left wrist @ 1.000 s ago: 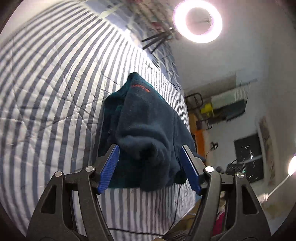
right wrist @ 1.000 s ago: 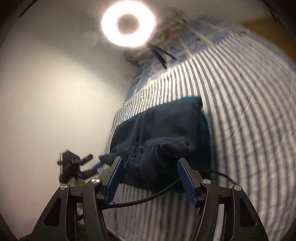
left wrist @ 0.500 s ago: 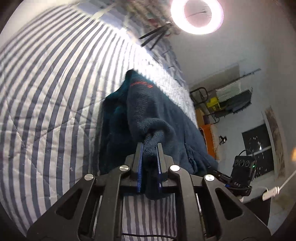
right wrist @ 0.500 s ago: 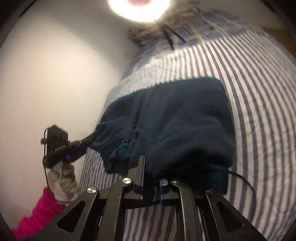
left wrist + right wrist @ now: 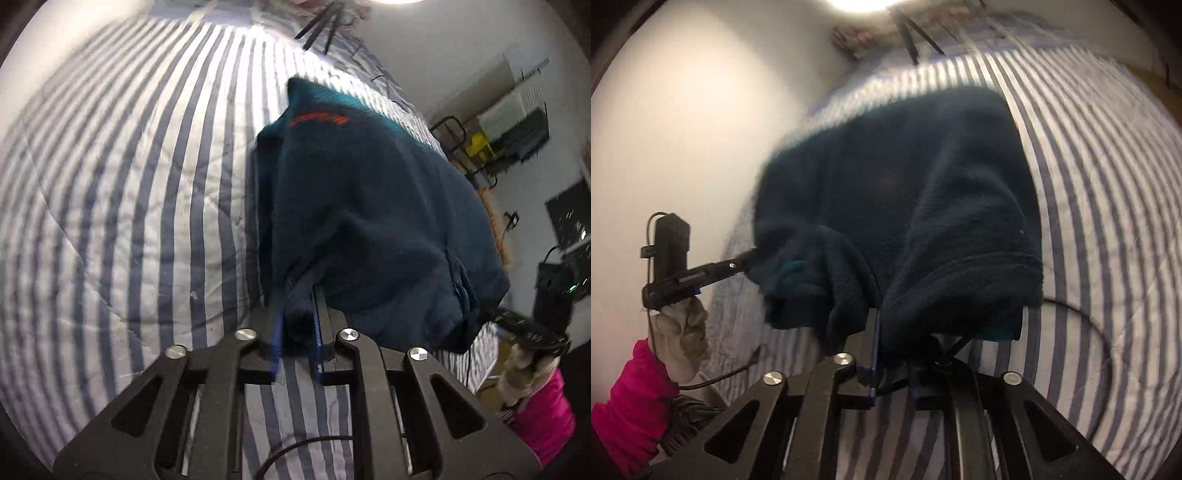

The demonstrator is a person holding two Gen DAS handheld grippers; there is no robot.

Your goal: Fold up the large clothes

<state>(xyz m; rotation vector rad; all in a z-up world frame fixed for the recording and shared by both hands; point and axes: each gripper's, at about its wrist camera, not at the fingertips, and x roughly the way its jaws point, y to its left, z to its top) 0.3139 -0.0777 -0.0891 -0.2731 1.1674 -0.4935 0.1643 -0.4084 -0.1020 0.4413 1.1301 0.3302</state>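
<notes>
A dark teal fleece jacket (image 5: 369, 206) with a red logo lies partly folded on the striped bed cover (image 5: 129, 184). My left gripper (image 5: 298, 325) is shut on the jacket's near edge and holds it raised off the bed. In the right wrist view the same jacket (image 5: 923, 192) fills the middle, and my right gripper (image 5: 892, 363) is shut on its near edge. The left gripper (image 5: 713, 271) shows there at the left, clamped on the jacket's other corner, held by a gloved hand.
A ring light shines at the head of the bed, with a black tripod (image 5: 319, 22) beneath it. A black cable (image 5: 1082, 314) lies on the cover to the right of the jacket. Shelves and clutter (image 5: 509, 122) stand beyond the bed's right side.
Both grippers went from open around the jacket's near edge to shut on it. The gripped edge has since lifted and the jacket looms larger in both views.
</notes>
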